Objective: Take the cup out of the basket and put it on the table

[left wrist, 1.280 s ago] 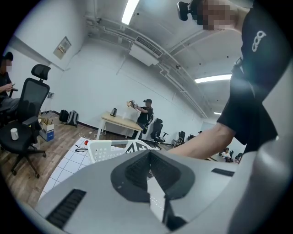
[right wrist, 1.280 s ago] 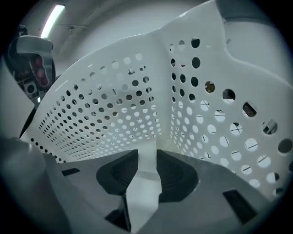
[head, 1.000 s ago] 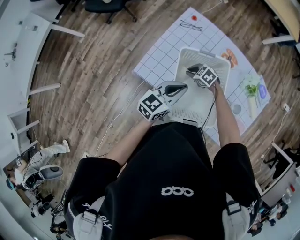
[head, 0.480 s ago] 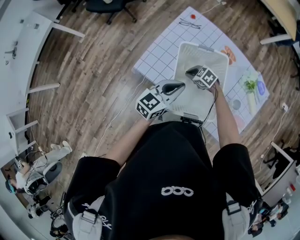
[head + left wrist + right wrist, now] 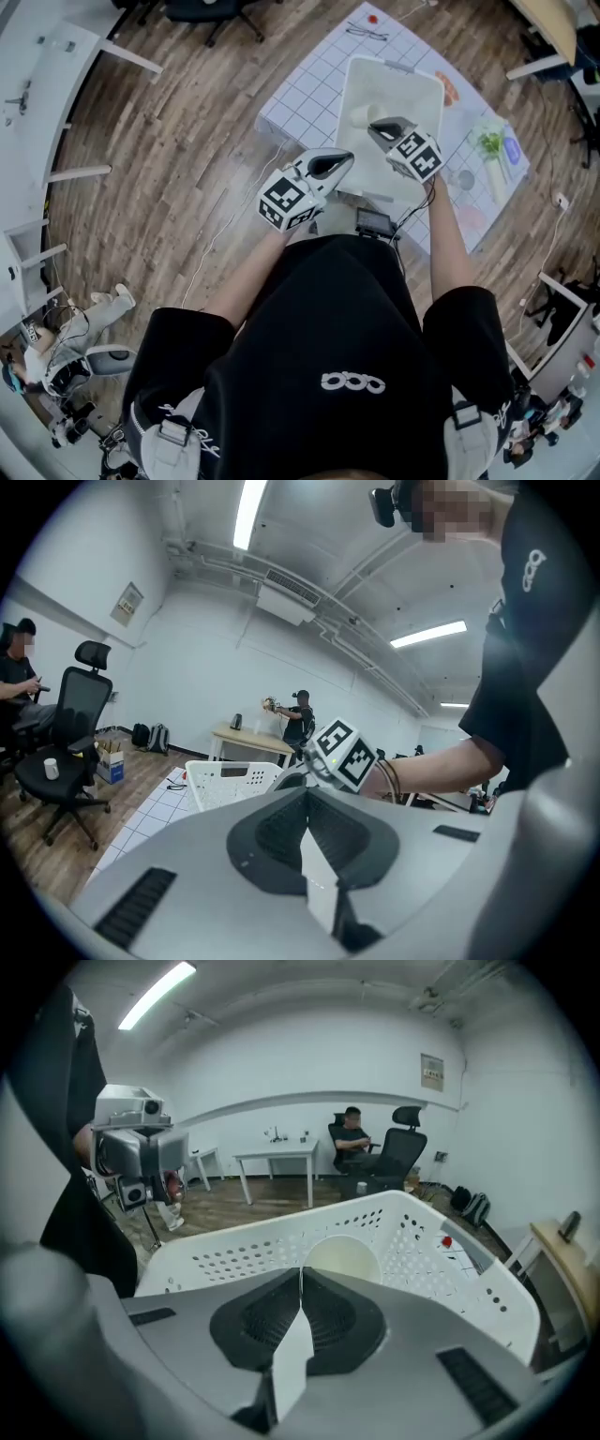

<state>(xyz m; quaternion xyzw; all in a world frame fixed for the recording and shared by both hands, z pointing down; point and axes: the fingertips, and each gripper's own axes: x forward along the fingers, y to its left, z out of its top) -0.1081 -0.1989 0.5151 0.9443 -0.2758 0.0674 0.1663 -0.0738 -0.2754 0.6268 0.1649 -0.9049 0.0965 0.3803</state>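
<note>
Lying inside the basket [image 5: 394,64], the cup [image 5: 361,114] sits just up-left of the right gripper [image 5: 375,127], whose empty fingers are pressed together; the left gripper [image 5: 345,161], likewise closed, hangs farther off.

1. In the right gripper view the cup [image 5: 343,1256] shows only its rounded upper part; the rest lies behind the closed jaws of the right gripper [image 5: 300,1274]
2. That gripper's body also covers the near wall of the basket [image 5: 441,1260]
3. In the left gripper view the left gripper [image 5: 307,797] hides the basket's lower half, and its inside cannot be seen
4. In the head view a green item [image 5: 489,143] at the far end of the mat [image 5: 300,98] is too small to name
</note>
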